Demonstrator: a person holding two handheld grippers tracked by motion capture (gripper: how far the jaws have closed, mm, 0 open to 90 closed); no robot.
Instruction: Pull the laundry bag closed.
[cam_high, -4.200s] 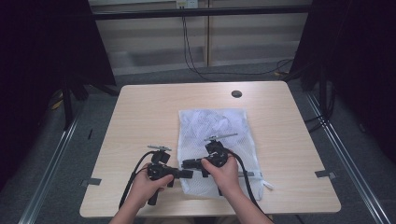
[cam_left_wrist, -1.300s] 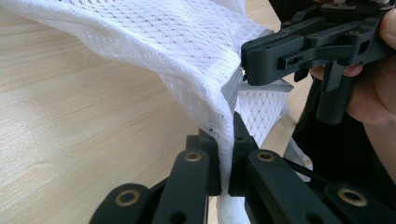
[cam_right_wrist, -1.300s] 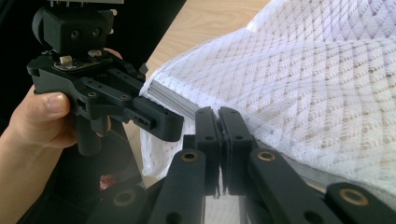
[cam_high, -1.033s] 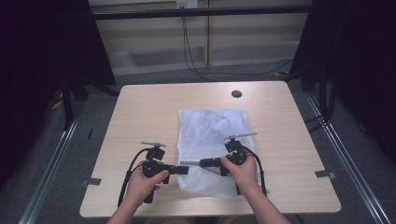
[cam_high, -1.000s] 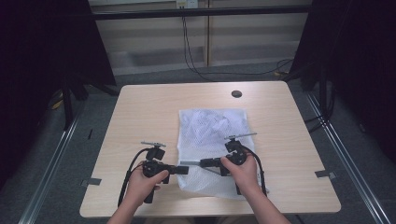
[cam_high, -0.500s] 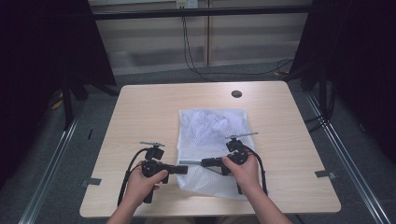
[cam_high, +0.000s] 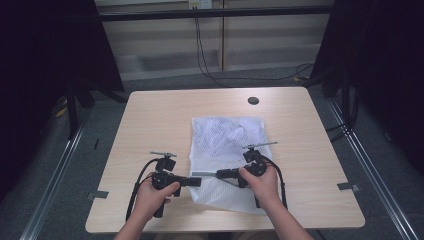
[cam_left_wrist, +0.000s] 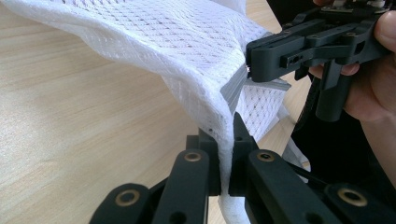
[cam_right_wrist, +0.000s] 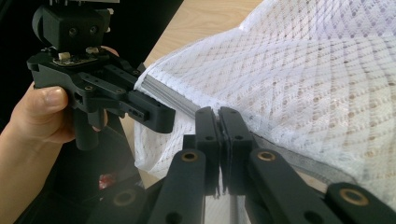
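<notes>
- Left tongs (cam_high: 196, 181): held in the person's left hand (cam_high: 155, 196) near the table's front edge, left of centre. Jaws closed on the white cloth of the mesh bag (cam_high: 227, 155); in the left gripper view the fabric is pinched between the 2 black jaws, beside the grey zipper band (cam_left_wrist: 233, 88).
- Mesh bag: white net fabric lying on the table (cam_high: 150, 125), right of centre, reaching from mid-table towards the front edge. Its front part is lifted off the wood between the 2 tongs.
- Right tongs (cam_high: 220, 174): held in the person's right hand (cam_high: 262, 182), over the bag's front part, pointing at the left tongs. Jaws closed on the bag's grey zipper band, as the right gripper view shows.
- Round dark disc (cam_high: 253, 100): near the table's far edge, well apart from the bag.
</notes>
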